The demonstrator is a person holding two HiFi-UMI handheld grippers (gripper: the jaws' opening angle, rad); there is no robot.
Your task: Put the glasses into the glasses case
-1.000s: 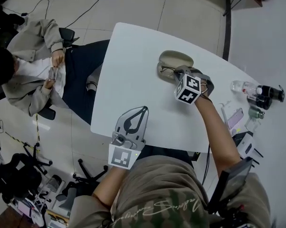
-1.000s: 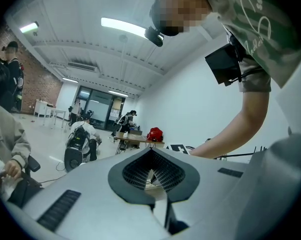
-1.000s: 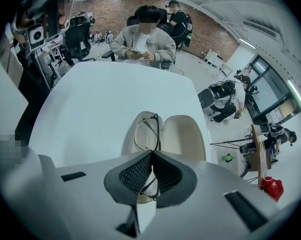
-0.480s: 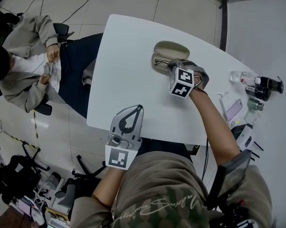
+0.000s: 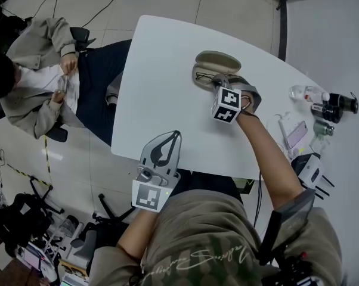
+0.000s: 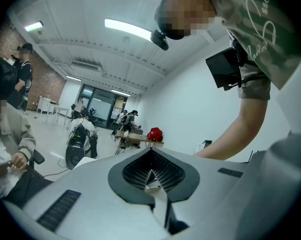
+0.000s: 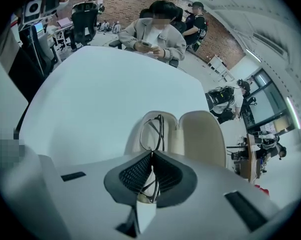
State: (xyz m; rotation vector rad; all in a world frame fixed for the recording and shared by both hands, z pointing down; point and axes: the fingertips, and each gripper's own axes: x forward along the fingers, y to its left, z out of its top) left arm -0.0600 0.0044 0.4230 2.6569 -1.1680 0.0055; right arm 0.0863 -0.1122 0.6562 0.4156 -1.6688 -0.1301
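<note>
Hanging over the near bench edge, left gripper is closed, empty. Right gripper pinches the glasses, partly inside the open case; letting go and closing the lid look left.

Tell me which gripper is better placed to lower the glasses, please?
The right gripper: shut on the glasses at the open case. The left gripper sits empty at the table's near edge.

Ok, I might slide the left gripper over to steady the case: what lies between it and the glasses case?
Nothing: the head view shows bare white table between the left gripper and the glasses case.
</note>
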